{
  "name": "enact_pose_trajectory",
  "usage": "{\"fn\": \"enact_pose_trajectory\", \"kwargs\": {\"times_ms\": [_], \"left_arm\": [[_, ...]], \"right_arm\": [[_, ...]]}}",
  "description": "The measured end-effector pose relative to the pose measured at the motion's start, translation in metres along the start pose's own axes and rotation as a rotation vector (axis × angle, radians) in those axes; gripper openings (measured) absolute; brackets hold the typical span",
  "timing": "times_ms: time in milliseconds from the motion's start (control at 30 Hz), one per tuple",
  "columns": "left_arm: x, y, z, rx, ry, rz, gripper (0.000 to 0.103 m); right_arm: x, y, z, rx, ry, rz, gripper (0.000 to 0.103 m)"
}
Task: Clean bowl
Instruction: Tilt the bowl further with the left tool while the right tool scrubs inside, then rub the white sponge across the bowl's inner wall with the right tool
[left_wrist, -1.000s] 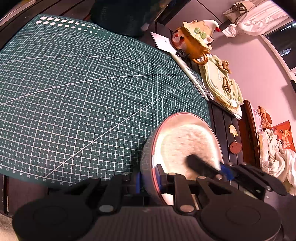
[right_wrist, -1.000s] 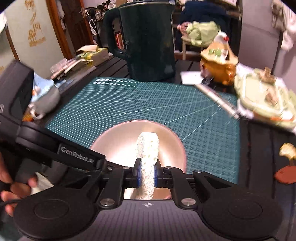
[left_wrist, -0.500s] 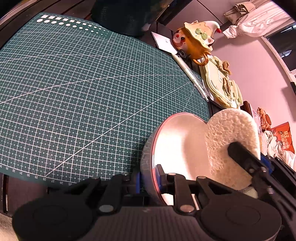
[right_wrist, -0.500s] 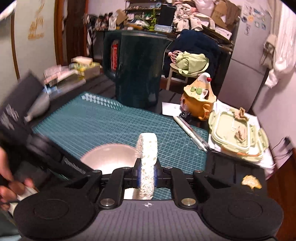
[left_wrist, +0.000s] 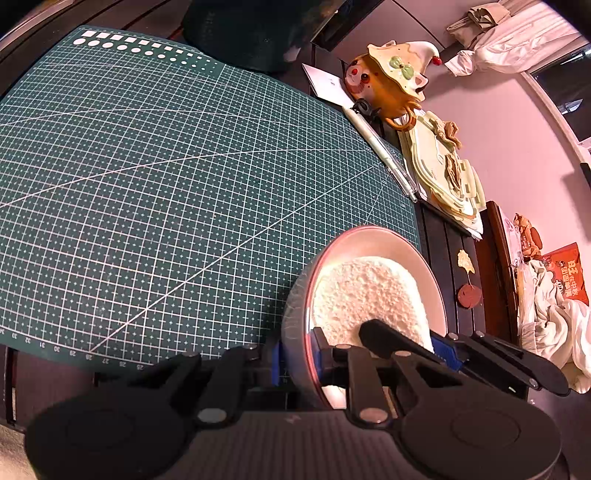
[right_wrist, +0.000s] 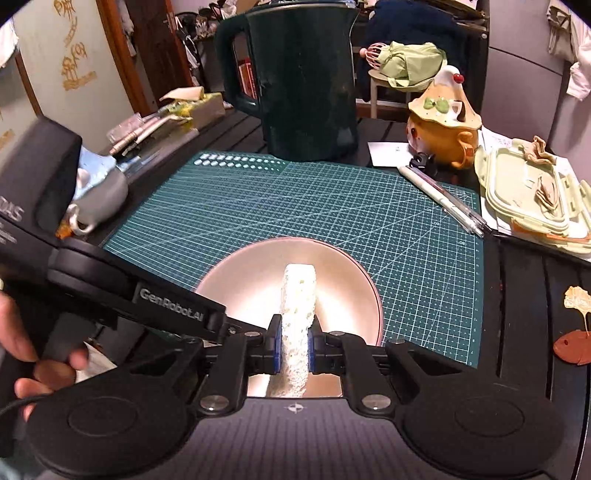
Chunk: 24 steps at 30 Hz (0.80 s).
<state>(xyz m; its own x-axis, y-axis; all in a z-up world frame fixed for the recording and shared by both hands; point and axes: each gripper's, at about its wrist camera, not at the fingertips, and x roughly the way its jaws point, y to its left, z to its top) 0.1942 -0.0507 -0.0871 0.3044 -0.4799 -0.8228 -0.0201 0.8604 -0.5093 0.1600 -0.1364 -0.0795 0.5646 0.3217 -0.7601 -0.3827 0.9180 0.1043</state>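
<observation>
A pale bowl with a pink rim sits tilted at the near right corner of the green cutting mat. My left gripper is shut on its near rim, one pad outside the wall and one inside. A white porous sponge rests against the bowl's inner surface. In the right wrist view my right gripper is shut on the sponge, held edge-on and reaching down into the bowl. The left gripper enters from the left, held by a hand.
A dark green kettle stands at the mat's far edge. An orange lidded jar, a pen and pale green containers lie to the right. A grey cup sits to the left. The dark table edge is close.
The sponge was in the bowl, then lifted out toward the right rim, and is now pressed back inside the bowl. The left gripper and bowl have stayed put.
</observation>
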Motion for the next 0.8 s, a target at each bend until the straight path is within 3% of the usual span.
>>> {"fn": "enact_pose_trajectory", "kwargs": {"times_ms": [200, 367, 667, 800], "left_arm": [[0.000, 0.000, 0.000, 0.000, 0.001, 0.000, 0.018], [0.000, -0.001, 0.001, 0.001, 0.002, 0.000, 0.018], [0.001, -0.003, 0.002, -0.001, 0.003, 0.002, 0.018], [0.001, -0.003, 0.001, 0.001, 0.002, 0.002, 0.018]], "right_arm": [[-0.004, 0.011, -0.003, -0.129, -0.025, -0.137, 0.011], [-0.020, 0.006, 0.000, -0.152, -0.063, -0.173, 0.011], [-0.053, -0.016, 0.012, -0.032, -0.150, -0.119, 0.011], [-0.047, -0.018, 0.012, 0.025, -0.127, -0.016, 0.011]]}}
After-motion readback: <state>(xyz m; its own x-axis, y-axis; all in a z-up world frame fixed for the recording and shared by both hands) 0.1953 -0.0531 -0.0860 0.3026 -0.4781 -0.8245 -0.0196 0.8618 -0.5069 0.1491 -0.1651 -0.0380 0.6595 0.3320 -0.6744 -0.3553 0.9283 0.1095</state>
